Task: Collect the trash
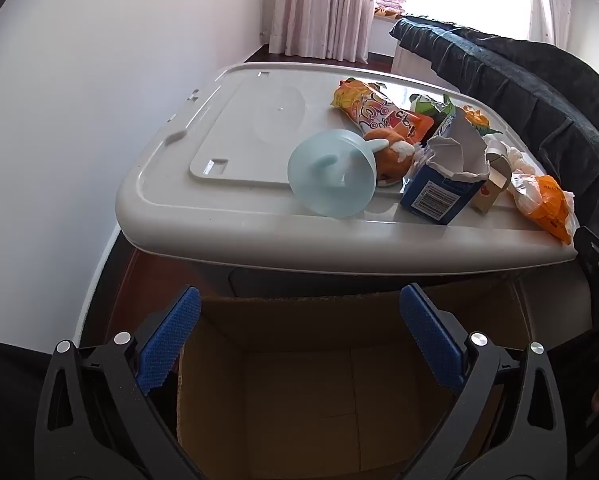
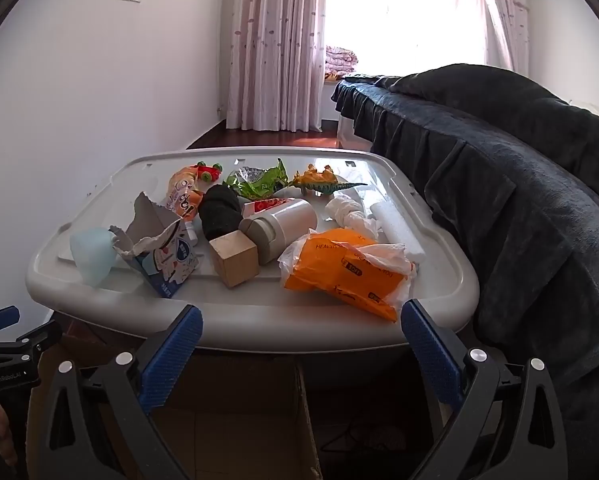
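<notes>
The left gripper hangs over an open box, its fingers wide and holding nothing. The right gripper is wide and empty too. The box looks empty, so no trash is in yet, I think. All the trash sits on the lid: a torn carton, an orange bag, a green wrapper. Toys sit there too. The bag lies near the front edge. A bed is close on the right; the left side has more room.
</notes>
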